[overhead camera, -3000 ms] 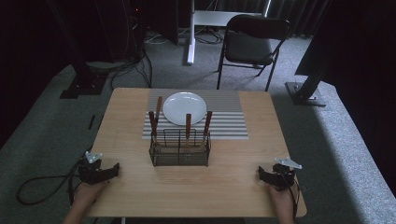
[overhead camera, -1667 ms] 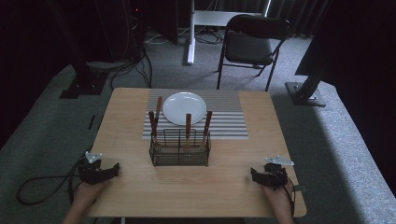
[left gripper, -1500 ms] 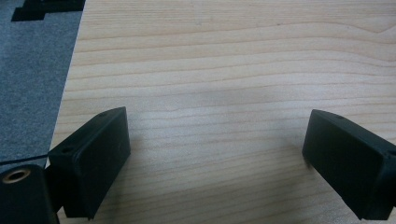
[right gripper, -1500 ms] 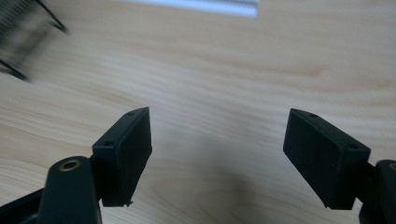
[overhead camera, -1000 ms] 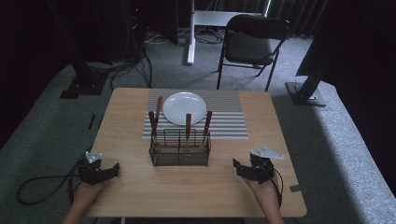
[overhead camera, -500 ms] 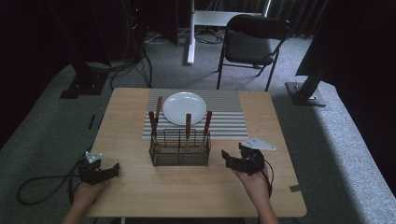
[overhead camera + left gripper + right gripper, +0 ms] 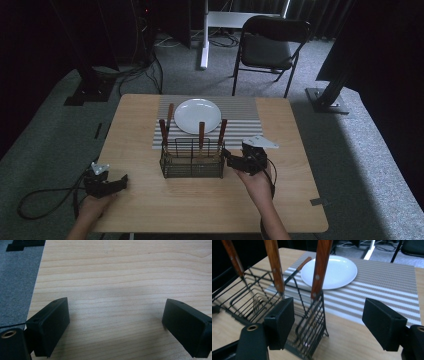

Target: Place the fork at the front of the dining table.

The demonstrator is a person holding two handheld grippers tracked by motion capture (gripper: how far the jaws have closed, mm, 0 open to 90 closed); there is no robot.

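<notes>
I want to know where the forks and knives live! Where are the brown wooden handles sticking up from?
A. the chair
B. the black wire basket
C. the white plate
B: the wooden handles stand up out of the black wire basket, while the white plate behind it is bare.

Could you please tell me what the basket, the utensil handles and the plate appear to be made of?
Basket: thin black wire, likely coated metal, an open grid. Utensil handles: reddish-brown wood with visible rivets. Plate: smooth glossy white, probably ceramic, perhaps melamine.
</notes>
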